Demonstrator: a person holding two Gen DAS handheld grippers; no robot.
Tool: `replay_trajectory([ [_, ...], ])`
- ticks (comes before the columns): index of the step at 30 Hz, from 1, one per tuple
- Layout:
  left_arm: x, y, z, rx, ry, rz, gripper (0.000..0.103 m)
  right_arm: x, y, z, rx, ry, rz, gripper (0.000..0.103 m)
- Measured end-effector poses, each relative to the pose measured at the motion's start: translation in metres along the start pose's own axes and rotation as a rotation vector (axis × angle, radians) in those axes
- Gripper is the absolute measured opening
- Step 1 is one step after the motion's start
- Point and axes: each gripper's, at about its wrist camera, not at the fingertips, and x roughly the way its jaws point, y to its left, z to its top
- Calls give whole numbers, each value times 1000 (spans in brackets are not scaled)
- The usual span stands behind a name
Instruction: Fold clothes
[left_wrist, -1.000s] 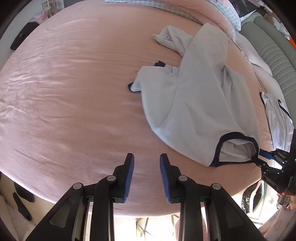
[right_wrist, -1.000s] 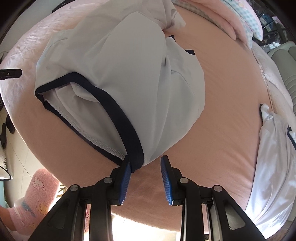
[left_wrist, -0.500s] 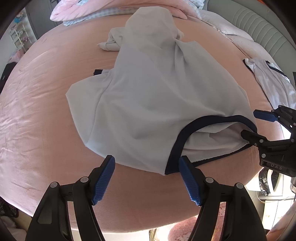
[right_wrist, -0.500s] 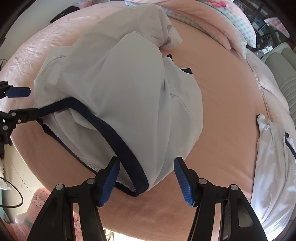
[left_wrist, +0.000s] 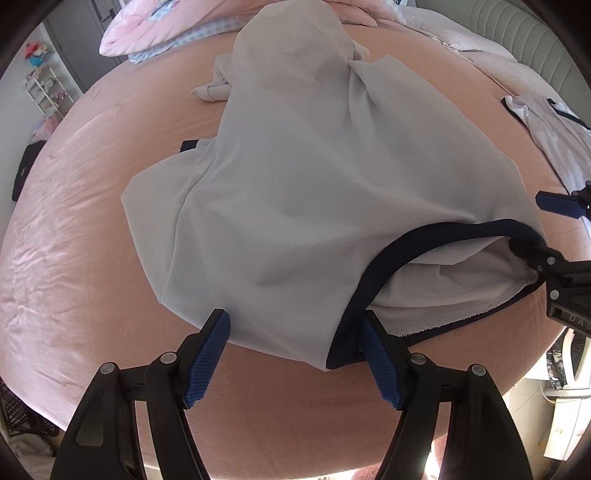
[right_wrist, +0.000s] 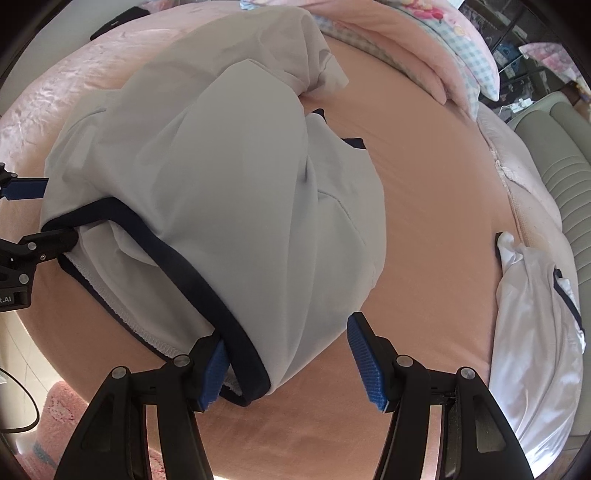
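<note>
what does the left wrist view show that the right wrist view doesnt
Only the left wrist view shows the wire shelf rack against the wall and the flat left edge of the grey garment. Only the right wrist view shows the fluffy pink rug on the floor. Both show the garment's navy-trimmed hem, the pink bed sheet, the white garment at the side, and the left gripper and right gripper open astride the hem corners.

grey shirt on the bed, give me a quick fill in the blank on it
1. The grey shirt lies on a ____ bedsheet.
2. Its neckline trim is dark ____.
3. The jaws of the left gripper and the right gripper stand ____.
4. A second, ____ garment lies apart from it.

Missing: pink; navy; open; white
</note>
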Motion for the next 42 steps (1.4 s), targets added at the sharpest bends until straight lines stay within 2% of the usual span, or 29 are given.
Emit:
replay_trajectory([
  [2,0,-7,-2,34,-15,46,70,5,-6,29,-5,-8,-32,60],
  [5,-3,-14,-5,81,-63,148,70,9,-28,20,-8,-20,-87,60],
  [9,-3,-10,-7,111,-114,335,70,30,-21,30,-25,-23,-188,60],
  [12,-1,2,-14,102,-73,335,72,35,-23,35,-54,-21,-214,60],
  [16,8,-7,-13,151,-50,366,72,41,-10,29,-140,-36,-274,60],
  [21,17,-19,-18,263,-111,446,72,55,-14,35,-185,-51,-289,60],
  [22,16,-21,-21,272,-134,456,72,57,-16,36,-198,-52,-280,58],
  [24,14,-23,-29,289,-181,474,72,53,-8,30,-241,-55,-248,44],
  [25,14,-22,-29,292,-194,471,72,57,-7,31,-271,-56,-235,33],
  [26,14,-20,-30,296,-206,468,71,59,-3,30,-305,-57,-226,20],
  [27,15,-19,-31,300,-218,465,67,60,7,26,-354,-56,-230,13],
  [28,13,-23,-32,310,-211,446,61,63,17,22,-412,-54,-256,7],
  [29,12,-27,-33,320,-203,428,54,67,25,20,-465,-57,-310,7],
  [31,10,-36,-36,340,-188,391,18,74,37,15,-526,-69,-402,7],
  [32,9,-40,-37,350,-181,374,15,75,40,13,-533,-76,-421,7],
  [34,11,-45,-40,388,-183,396,8,73,37,13,-524,-85,-407,7],
  [37,13,-51,-43,443,-187,428,7,64,32,12,-504,-90,-356,7],
  [42,1,-31,-36,365,-131,340,7,45,14,13,-407,-125,-264,6],
])
